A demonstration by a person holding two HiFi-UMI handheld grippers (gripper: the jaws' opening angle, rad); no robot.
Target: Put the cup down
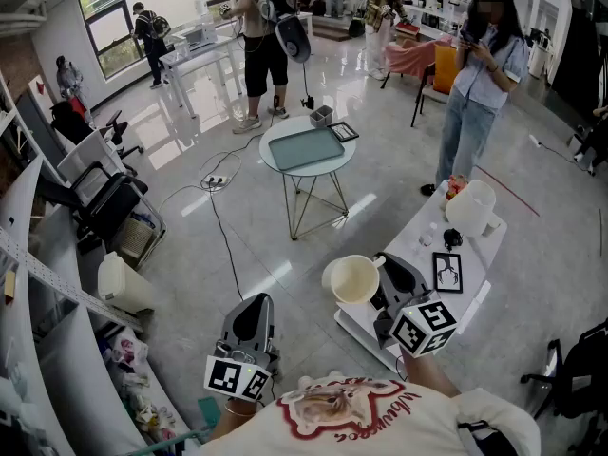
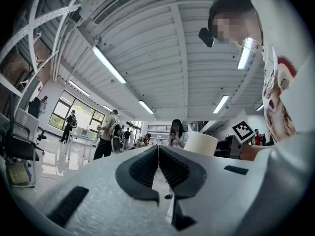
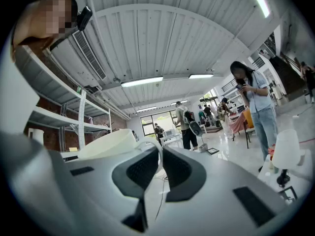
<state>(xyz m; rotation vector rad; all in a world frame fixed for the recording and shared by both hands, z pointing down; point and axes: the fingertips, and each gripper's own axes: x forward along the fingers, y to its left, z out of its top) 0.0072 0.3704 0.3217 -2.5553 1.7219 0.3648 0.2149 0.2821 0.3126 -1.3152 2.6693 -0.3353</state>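
A cream cup [image 1: 351,278] hangs in the air over the near left corner of a long white table [image 1: 418,240]. My right gripper [image 1: 381,263] is shut on its handle. In the right gripper view the cup [image 3: 106,142] sits left of the jaws, with the thin handle [image 3: 156,154] pinched between the dark pads. My left gripper [image 1: 254,301] is held lower left over the floor, shut with nothing in it. Seen from the left gripper [image 2: 158,152], its pads touch, and the cup [image 2: 200,144] shows beyond to the right.
On the white table stand a white pitcher [image 1: 472,207], a framed card [image 1: 447,272] and a small black item [image 1: 452,238]. A round table [image 1: 306,150] with a grey tray is farther out. A person [image 1: 480,74] stands past the table. Shelving [image 1: 57,283] and cables run along the left.
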